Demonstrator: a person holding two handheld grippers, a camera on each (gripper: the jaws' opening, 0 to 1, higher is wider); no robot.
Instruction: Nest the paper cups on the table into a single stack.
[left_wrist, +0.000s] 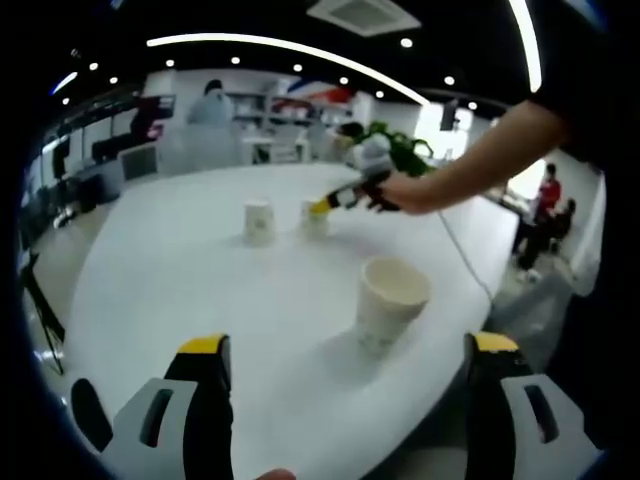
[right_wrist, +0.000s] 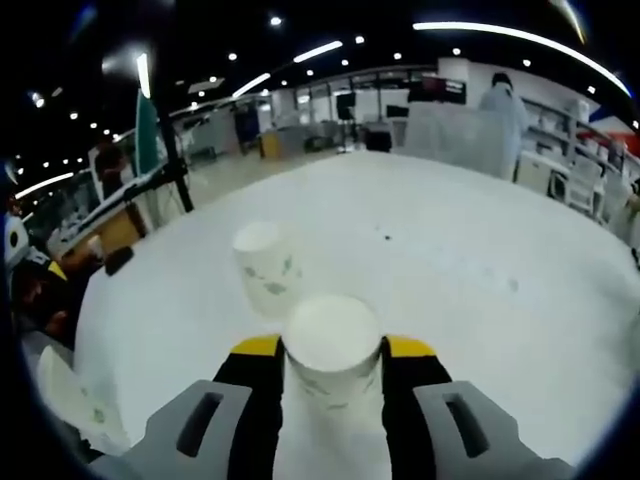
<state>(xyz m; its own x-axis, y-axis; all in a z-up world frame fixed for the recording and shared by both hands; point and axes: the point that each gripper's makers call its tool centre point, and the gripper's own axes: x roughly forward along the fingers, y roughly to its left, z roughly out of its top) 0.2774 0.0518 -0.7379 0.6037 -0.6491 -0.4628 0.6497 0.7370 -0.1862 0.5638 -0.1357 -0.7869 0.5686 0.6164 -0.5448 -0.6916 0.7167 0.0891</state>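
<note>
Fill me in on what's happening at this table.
A person is gathering paper cups on a white table with a handheld gripper in each hand. The right gripper has its jaws around one cup, with a second cup standing just beyond it. The left gripper is open and empty, facing a third cup nearer to it. Nothing is stacked yet.

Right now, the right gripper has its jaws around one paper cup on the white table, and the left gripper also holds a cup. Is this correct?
Not fully. The right gripper does have its jaws around a paper cup on the white table. But in the left gripper view the left gripper is open and holds nothing; the nearest cup stands ahead of it.
</note>
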